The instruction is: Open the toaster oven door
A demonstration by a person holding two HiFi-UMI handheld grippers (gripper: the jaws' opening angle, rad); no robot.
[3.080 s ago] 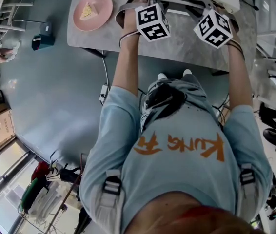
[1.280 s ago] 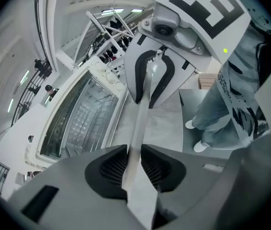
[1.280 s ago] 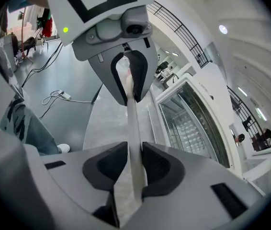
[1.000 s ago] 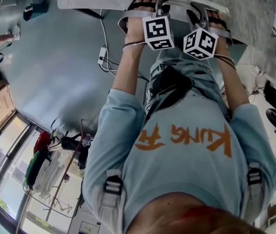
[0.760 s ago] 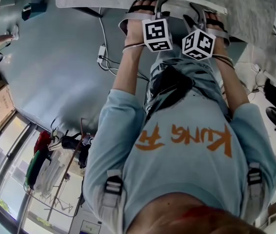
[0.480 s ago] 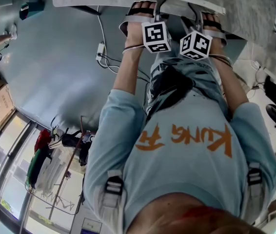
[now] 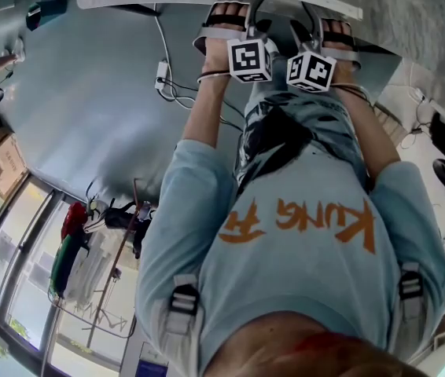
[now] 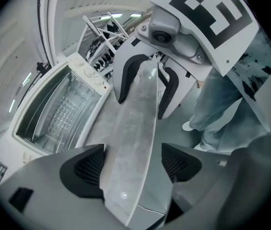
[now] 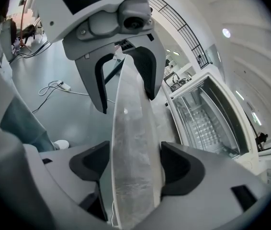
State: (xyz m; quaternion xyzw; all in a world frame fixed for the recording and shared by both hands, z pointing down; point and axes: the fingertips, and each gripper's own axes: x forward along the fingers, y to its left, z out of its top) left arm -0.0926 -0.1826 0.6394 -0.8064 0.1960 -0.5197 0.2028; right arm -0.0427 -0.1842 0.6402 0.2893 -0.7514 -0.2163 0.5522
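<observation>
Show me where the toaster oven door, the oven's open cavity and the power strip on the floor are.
toaster oven door [image 9: 133, 143], right gripper view, middle of its panel.
oven cavity [image 9: 205, 121], right gripper view, inside on the rack.
power strip [image 7: 160, 72], head view, its white body.

Right gripper [image 9: 134, 169] has just been opening its jaws, and they're wide now with the door [image 9: 130, 128] edge running up between the pads. Left gripper [image 9: 124, 83] up top straddles the same door, its jaws just opening too. Oven [image 9: 207, 116] sits open on the right, rack showing.
</observation>
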